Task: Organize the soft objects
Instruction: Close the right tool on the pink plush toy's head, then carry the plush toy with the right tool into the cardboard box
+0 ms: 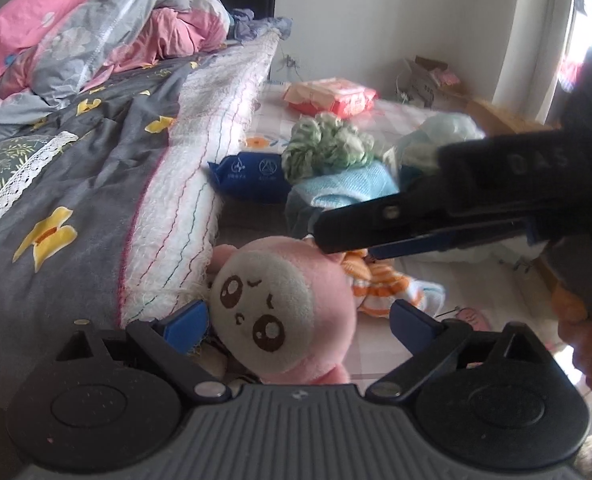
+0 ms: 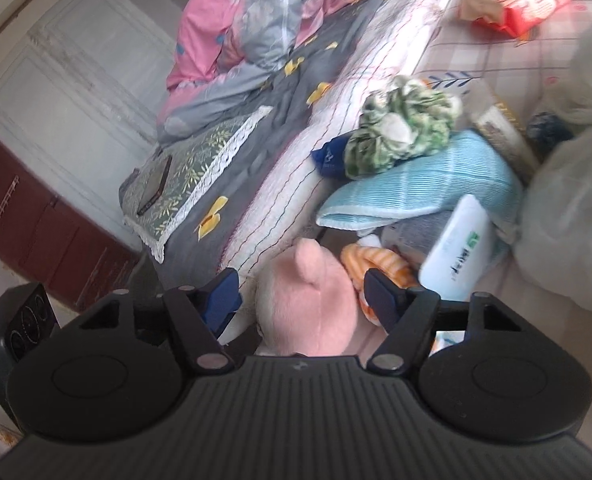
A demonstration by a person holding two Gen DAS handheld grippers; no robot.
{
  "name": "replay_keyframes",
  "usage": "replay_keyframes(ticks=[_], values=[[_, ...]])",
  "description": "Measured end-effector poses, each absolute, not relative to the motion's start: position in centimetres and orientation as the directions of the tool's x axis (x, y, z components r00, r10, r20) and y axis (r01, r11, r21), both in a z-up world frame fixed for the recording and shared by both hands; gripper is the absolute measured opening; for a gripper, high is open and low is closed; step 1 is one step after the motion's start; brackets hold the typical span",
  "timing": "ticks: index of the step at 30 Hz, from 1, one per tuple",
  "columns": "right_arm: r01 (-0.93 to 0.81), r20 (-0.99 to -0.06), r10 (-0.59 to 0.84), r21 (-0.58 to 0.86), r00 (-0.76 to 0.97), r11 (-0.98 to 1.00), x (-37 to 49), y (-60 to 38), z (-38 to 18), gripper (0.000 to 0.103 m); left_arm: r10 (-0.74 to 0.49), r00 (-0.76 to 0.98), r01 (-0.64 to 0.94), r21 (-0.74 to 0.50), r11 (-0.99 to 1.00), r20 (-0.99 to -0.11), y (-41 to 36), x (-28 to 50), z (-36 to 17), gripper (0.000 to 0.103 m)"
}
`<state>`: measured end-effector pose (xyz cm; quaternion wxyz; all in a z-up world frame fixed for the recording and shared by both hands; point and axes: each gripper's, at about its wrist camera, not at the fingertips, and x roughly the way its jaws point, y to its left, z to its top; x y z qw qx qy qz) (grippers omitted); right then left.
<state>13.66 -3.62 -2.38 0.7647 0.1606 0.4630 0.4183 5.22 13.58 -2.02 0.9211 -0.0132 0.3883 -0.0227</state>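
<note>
Pink plush toy against the bed's edge, between both grippers' spread, unclenched jaws: left gripper, right gripper. Close behind: orange striped toy, blue towel, green cloth, tissue pack.

A bed with grey flowered bedding stands against a pale wall. Beyond its far end, daylight enters a window; beside it, white panelled doors.

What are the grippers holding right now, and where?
Nothing yet: the left gripper and right gripper each straddle the pink plush toy at its head, jaws open, not clamped.
</note>
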Motion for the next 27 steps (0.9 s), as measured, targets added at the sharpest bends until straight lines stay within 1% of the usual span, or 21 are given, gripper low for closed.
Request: replay_keyframes(ticks=[4, 8, 9, 10, 12, 13, 14, 15, 17, 18, 19, 20, 24, 27], values=[[-0.508, -0.600, 0.776, 0.616, 0.194, 0.602, 14.5, -2.0, -3.1, 0.064, -0.025, 0.674, 0.040, 0.002, 0.999, -0.738, 13.4, 6.2, -3.0, 0.098], [-0.508, -0.619, 0.764, 0.606, 0.181, 0.611, 15.1, -1.0, -3.8, 0.055, -0.025, 0.663, 0.053, 0.013, 0.999, -0.748, 13.2, 6.5, -3.6, 0.098], [-0.498, -0.614, 0.768, 0.616, 0.181, 0.610, 15.2, -1.0, -3.9, 0.054, -0.020, 0.658, 0.049, 0.017, 0.999, -0.753, 13.1, 6.6, -3.8, 0.098], [-0.487, -0.606, 0.774, 0.628, 0.182, 0.606, 15.4, -1.1, -4.0, 0.053, -0.017, 0.653, 0.045, 0.016, 0.999, -0.757, 13.1, 6.8, -3.9, 0.095], [-0.472, -0.595, 0.781, 0.642, 0.192, 0.605, 15.7, -1.3, -4.0, 0.047, -0.014, 0.649, 0.036, 0.012, 0.999, -0.760, 13.2, 6.9, -4.1, 0.095], [-0.467, -0.592, 0.781, 0.644, 0.197, 0.606, 15.8, -1.4, -4.1, 0.045, -0.015, 0.650, 0.035, 0.010, 0.999, -0.760, 13.2, 6.9, -4.1, 0.095], [-0.463, -0.588, 0.784, 0.649, 0.198, 0.604, 15.9, -1.5, -4.2, 0.042, -0.016, 0.650, 0.035, 0.009, 0.999, -0.760, 13.2, 6.9, -4.1, 0.095], [-0.461, -0.581, 0.791, 0.657, 0.193, 0.596, 16.0, -1.6, -4.3, 0.036, -0.016, 0.649, 0.036, 0.010, 0.999, -0.761, 13.1, 6.9, -4.2, 0.095], [-0.470, -0.580, 0.790, 0.650, 0.200, 0.596, 15.8, -1.5, -4.1, 0.033, -0.009, 0.648, 0.036, 0.019, 0.999, -0.761, 13.0, 6.9, -4.2, 0.095], [-0.479, -0.579, 0.788, 0.642, 0.208, 0.598, 15.7, -1.4, -3.9, 0.027, -0.005, 0.648, 0.034, 0.023, 0.999, -0.762, 13.0, 6.8, -4.3, 0.095], [-0.488, -0.577, 0.787, 0.634, 0.216, 0.599, 15.6, -1.4, -3.6, 0.024, -0.002, 0.647, 0.031, 0.024, 0.999, -0.762, 12.9, 6.9, -4.3, 0.094], [-0.498, -0.574, 0.788, 0.627, 0.224, 0.598, 15.4, -1.5, -3.3, 0.013, -0.001, 0.648, 0.028, 0.022, 0.999, -0.762, 13.0, 6.8, -4.2, 0.094], [-0.528, -0.550, 0.810, 0.635, 0.205, 0.565, 14.9, -1.4, -2.0, 0.010, -0.008, 0.650, 0.011, -0.001, 1.000, -0.760, 13.3, 6.5, -4.0, 0.093], [-0.549, -0.529, 0.830, 0.647, 0.177, 0.529, 14.1, -1.3, -1.1, 0.010, -0.007, 0.656, -0.005, -0.013, 1.000, -0.755, 13.5, 5.8, -3.7, 0.088]])
